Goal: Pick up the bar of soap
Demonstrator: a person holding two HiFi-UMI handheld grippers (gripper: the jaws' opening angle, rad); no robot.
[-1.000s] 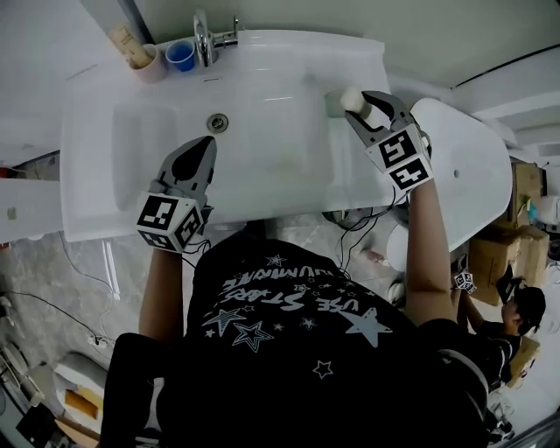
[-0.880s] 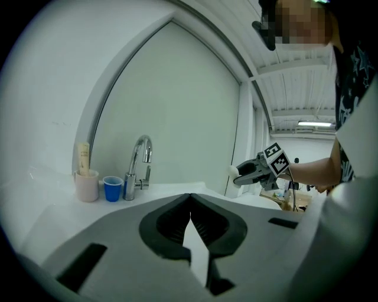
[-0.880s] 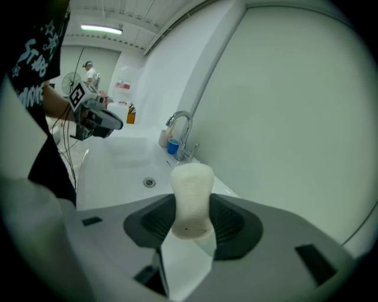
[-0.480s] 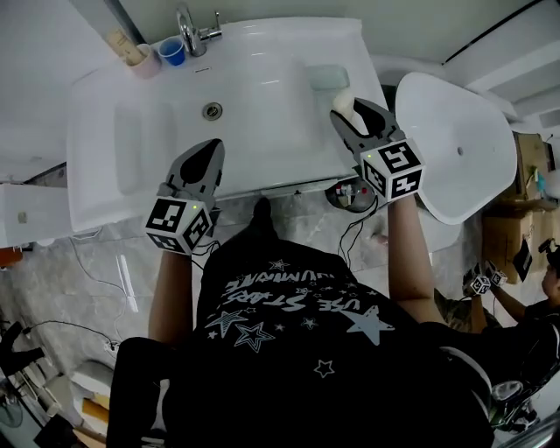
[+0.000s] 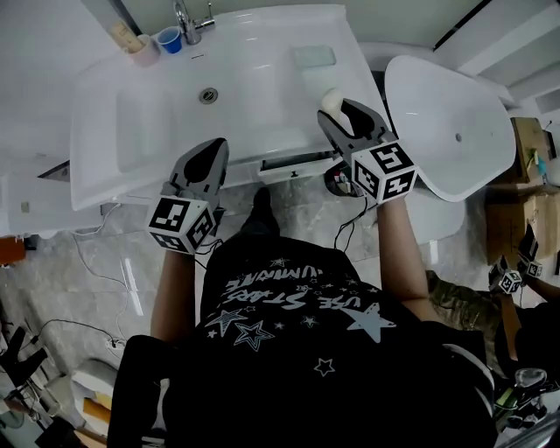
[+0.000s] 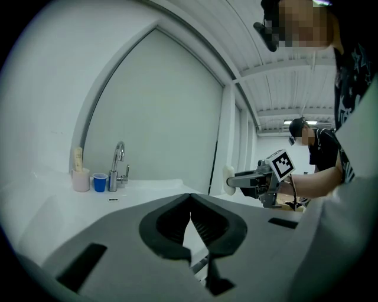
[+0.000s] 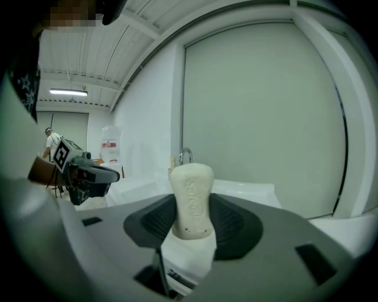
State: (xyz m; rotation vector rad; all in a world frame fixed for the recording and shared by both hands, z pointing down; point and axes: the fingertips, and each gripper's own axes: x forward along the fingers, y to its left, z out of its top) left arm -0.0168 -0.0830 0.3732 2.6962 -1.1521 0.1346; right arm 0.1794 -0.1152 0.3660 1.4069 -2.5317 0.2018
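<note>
White sink (image 5: 262,96) — faucet (image 5: 185,16), blue cup (image 5: 170,39) and pink cup (image 5: 145,54) at its back edge, pale dish (image 5: 313,57) on its right.

Matt soap (image 7: 191,200), glossy white sink (image 5: 262,87)

Head view is bright & evenly lit from above; the white sink (image 5: 262,79) is nr blown out w/ soft glare, few shadows, the floor (image 5: 96,262) below dimmer. Both gripper views are fisheye: black vignette at corners, lines bowed at edges. A ceiling strip light (image 7: 68,92) glows in the right gripper view; the bar of soap (image 7: 190,200) is sharp, bkgd soft & hazy
</note>
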